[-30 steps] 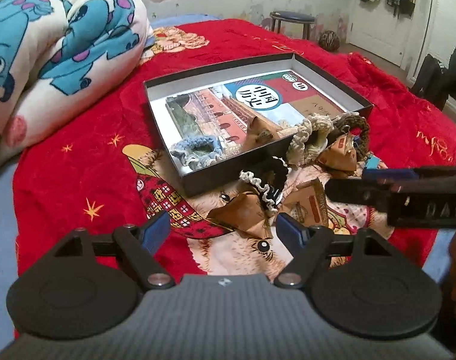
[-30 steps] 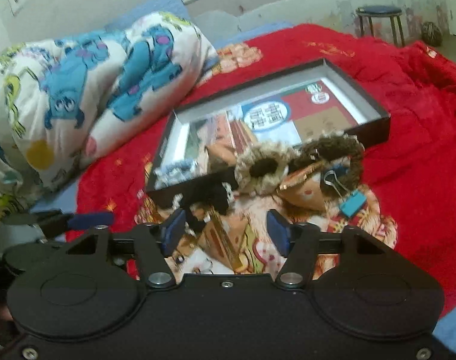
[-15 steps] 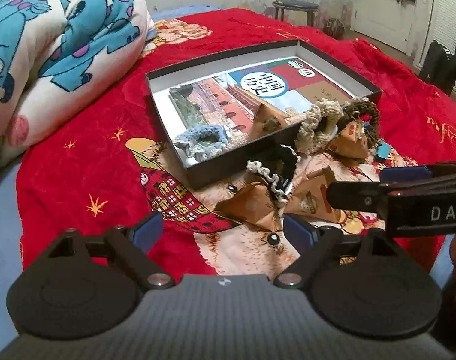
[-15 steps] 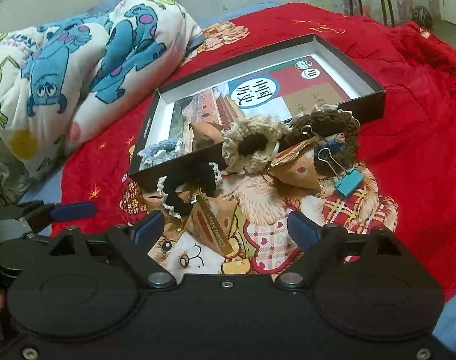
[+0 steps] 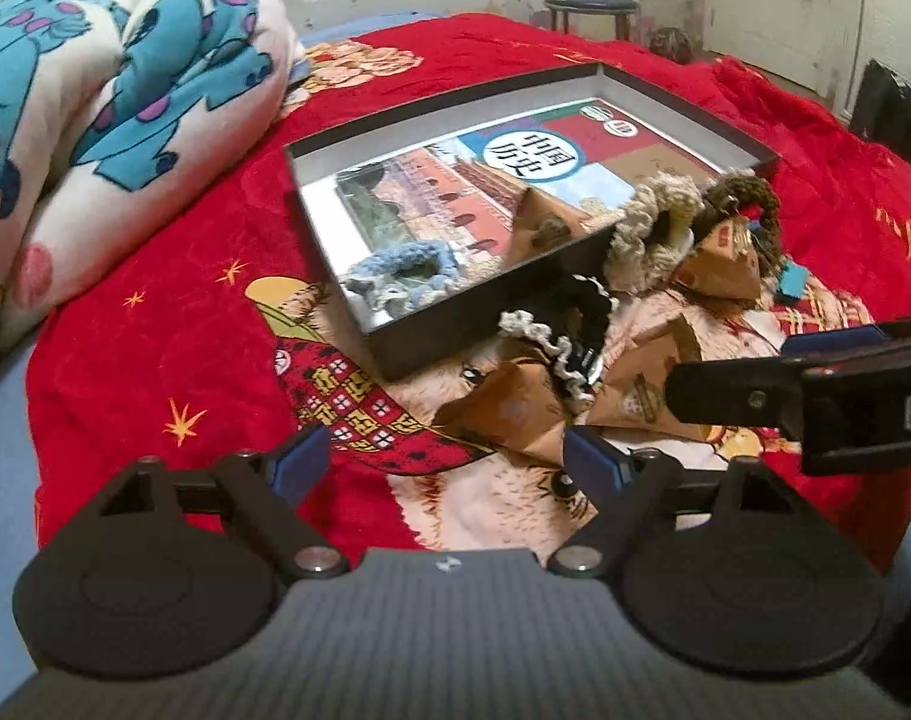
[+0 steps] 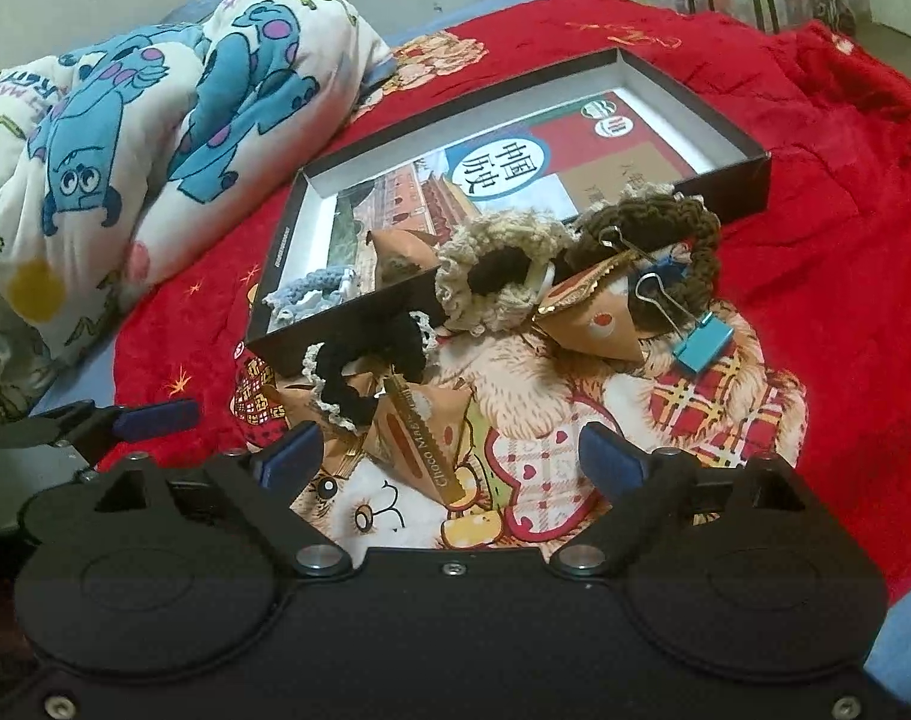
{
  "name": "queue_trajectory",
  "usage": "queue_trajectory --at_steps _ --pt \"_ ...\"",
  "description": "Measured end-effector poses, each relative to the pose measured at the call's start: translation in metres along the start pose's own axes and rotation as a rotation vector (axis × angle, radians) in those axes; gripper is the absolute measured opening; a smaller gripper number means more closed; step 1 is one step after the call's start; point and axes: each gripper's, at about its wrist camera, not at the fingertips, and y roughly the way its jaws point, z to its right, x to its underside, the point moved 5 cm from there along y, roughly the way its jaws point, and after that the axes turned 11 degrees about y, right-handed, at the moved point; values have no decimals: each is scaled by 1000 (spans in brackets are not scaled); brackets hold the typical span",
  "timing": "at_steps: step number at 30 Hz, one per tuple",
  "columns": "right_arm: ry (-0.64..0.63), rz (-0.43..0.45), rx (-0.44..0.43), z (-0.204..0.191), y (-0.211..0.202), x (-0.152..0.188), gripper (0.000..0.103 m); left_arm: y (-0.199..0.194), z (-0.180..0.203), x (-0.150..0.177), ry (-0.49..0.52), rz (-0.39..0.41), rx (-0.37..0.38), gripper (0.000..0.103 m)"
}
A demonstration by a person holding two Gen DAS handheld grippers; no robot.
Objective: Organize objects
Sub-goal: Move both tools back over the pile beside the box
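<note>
A shallow black box [image 5: 491,324] [image 6: 749,177] lies on the red blanket, holding a book, a blue scrunchie [image 5: 395,273] [image 6: 311,294] and a brown triangular packet [image 5: 542,225]. In front of it lie a black-and-white scrunchie [image 5: 569,324] [image 6: 359,372], a beige scrunchie [image 6: 491,279], a brown scrunchie [image 6: 665,228], a blue binder clip [image 6: 701,339] and several brown packets [image 6: 431,438]. My left gripper [image 5: 449,468] is open and empty above the blanket. My right gripper [image 6: 449,459] is open and empty just short of a packet.
A folded cartoon quilt [image 5: 113,108] [image 6: 155,132] lies at the left. A stool [image 5: 590,6] stands beyond the bed. The right gripper's side crosses the left wrist view [image 5: 815,396]; the left gripper's finger shows at left in the right wrist view [image 6: 125,420].
Both grippers have opened wider and both views have drawn a little closer to the pile of objects. Nothing on the blanket has moved.
</note>
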Motion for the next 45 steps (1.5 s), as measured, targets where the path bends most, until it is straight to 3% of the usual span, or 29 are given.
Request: queue_trajectory --at_steps 7,13,15,19,20,28,32,45 --pt "39 -22 -37 2 7 1 89 1 11 -6 73 43 -17 83" --pt "121 -46 -75 9 20 -2 73 13 19 -10 66 41 -1 67" --pt "122 -48 -63 9 25 -3 71 14 21 -9 72 41 6 55" --pt "97 -50 -62 4 29 0 67 16 21 -9 37 43 11 49" --pt "87 -53 -52 2 31 1 66 17 22 -8 35 40 17 39" --pt "24 -15 0 -5 35 6 48 17 27 -8 30 19 -3 34" --pt "7 -16 -22 -10 36 8 32 15 28 -7 27 16 -10 32" --pt "52 -26 -65 -7 29 7 28 -3 34 1 51 -6 -49 20"
